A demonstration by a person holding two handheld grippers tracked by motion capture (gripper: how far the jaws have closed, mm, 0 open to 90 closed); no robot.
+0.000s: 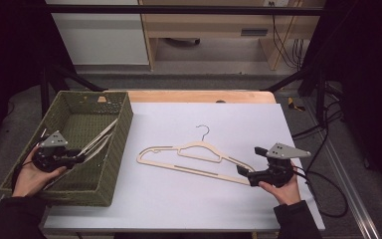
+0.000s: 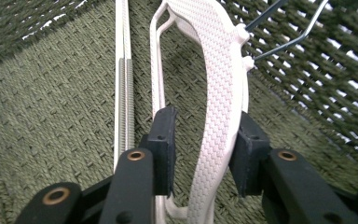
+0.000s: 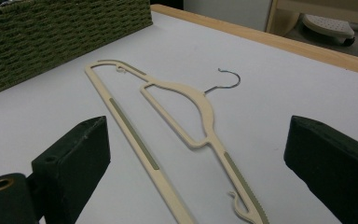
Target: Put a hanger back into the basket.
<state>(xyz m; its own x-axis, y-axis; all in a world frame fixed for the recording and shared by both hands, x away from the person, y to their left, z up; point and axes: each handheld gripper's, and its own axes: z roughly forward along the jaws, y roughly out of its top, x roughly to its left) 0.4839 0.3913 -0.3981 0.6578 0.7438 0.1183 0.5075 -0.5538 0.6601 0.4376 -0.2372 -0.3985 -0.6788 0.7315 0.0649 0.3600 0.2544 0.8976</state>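
Straddling the white hanger [image 2: 216,93] inside the basket [image 1: 59,112], my left gripper [image 2: 205,149] stands slightly parted, gripping nothing. My right gripper [image 3: 196,158] gapes wide above the beige hanger [image 3: 186,121].

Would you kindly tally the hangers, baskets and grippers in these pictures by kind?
Hangers: 2, a white hanger in the basket and a cream hanger on the table
Baskets: 1, the green basket
Grippers: 2, the left gripper and the right gripper
Total: 5
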